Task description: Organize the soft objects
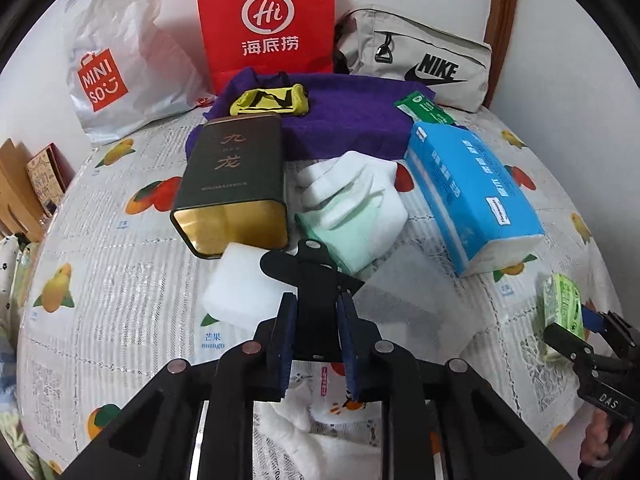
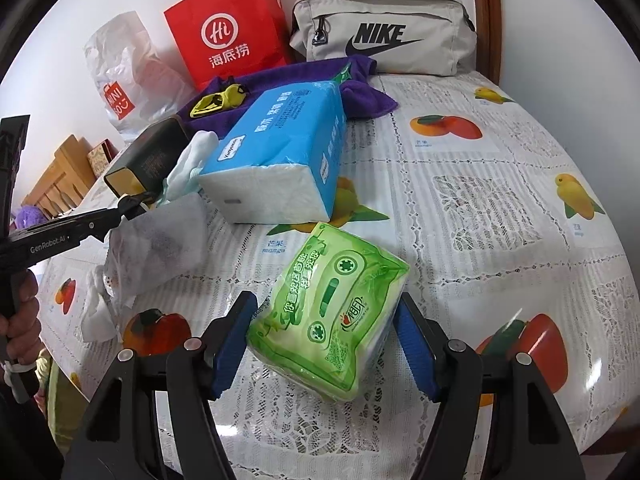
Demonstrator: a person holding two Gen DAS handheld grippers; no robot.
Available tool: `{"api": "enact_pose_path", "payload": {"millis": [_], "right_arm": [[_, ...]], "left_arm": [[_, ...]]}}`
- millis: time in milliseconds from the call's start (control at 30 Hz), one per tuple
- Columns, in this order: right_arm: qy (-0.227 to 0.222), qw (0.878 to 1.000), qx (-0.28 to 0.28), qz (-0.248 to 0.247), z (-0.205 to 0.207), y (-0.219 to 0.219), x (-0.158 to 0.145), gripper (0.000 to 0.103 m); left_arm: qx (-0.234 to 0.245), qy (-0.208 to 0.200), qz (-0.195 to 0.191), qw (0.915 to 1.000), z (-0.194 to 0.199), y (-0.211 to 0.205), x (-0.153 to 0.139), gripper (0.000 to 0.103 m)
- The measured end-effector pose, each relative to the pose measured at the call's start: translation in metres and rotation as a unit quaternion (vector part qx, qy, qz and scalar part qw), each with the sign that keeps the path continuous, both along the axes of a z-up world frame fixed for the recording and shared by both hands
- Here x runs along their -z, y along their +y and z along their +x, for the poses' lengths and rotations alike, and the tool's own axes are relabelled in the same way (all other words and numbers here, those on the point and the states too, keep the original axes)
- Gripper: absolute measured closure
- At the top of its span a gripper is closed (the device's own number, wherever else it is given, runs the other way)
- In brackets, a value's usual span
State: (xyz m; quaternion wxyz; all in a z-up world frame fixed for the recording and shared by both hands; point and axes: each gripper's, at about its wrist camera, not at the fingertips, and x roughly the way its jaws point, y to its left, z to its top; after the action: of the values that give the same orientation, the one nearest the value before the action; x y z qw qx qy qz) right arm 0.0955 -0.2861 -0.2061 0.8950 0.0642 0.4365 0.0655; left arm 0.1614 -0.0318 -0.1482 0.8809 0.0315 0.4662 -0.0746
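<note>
The right gripper [image 2: 326, 346] was seen with its blue fingers [image 2: 234, 342] spread wide on either side of a green tissue pack [image 2: 332, 316]. The pack lay on the tablecloth [image 2: 500, 208] between the pads; whether either pad touched it could not be told, and it was not yet squeezed or lifted.

The left gripper [image 1: 316, 344] was seen with its fingers [image 1: 282, 344] brought close together but with a narrow gap left between them. In its own view, white crumpled plastic film showed below and between the pads. In the right view, a wrinkled clear wrapper [image 2: 156, 240] with white paper [image 2: 98, 312] lay under that gripper's tip; whether it was actually clamped could not be told.

Just ahead of the left fingertips lay a white foam block [image 1: 240, 284], with a dark tin [image 1: 234, 184] beyond it to the left and a folded white-and-mint cloth [image 1: 352, 208] beyond to the right. Farther right of those fingers lay a big blue tissue pack [image 1: 472, 196], and at the far side a purple towel [image 1: 340, 120] with a yellow pouch [image 1: 268, 100] on it.

The task was judged to be at an early stage: the soft things were still scattered, none visibly gathered into the bags behind. The green pack seemed the next to be gripped, and nearly everything was left to sort.
</note>
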Motion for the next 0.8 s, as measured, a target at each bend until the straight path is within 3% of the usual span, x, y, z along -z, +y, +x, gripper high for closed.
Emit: {"api": "enact_pose_path", "payload": {"millis": [100, 333, 400, 467, 667, 800], "right_arm": [[0.000, 1.000, -0.005, -0.001, -0.001, 0.003, -0.001, 0.034], [0.010, 1.000, -0.014, -0.009, 0.003, 0.010, 0.002, 0.034], [0.018, 1.000, -0.015, -0.009, 0.007, 0.013, 0.005, 0.034], [0.025, 0.999, -0.017, -0.010, 0.009, 0.015, 0.009, 0.033], [0.016, 0.999, -0.016, -0.032, 0.011, 0.024, 0.009, 0.035], [0.010, 0.999, -0.023, -0.036, 0.006, 0.028, 0.001, 0.036]], "left_arm": [[0.009, 0.013, 0.002, 0.9999, 0.002, -0.002, 0.007, 0.083], [0.019, 0.006, 0.014, 0.9997, 0.003, -0.009, 0.011, 0.069], [0.018, 0.004, 0.012, 0.9998, 0.004, -0.009, 0.013, 0.069], [0.016, -0.007, 0.024, 0.9996, 0.004, -0.008, 0.014, 0.083], [0.016, -0.013, -0.027, 0.9994, 0.001, 0.009, 0.004, 0.083], [0.007, -0.025, -0.039, 0.9989, -0.007, 0.022, -0.005, 0.083]]}}
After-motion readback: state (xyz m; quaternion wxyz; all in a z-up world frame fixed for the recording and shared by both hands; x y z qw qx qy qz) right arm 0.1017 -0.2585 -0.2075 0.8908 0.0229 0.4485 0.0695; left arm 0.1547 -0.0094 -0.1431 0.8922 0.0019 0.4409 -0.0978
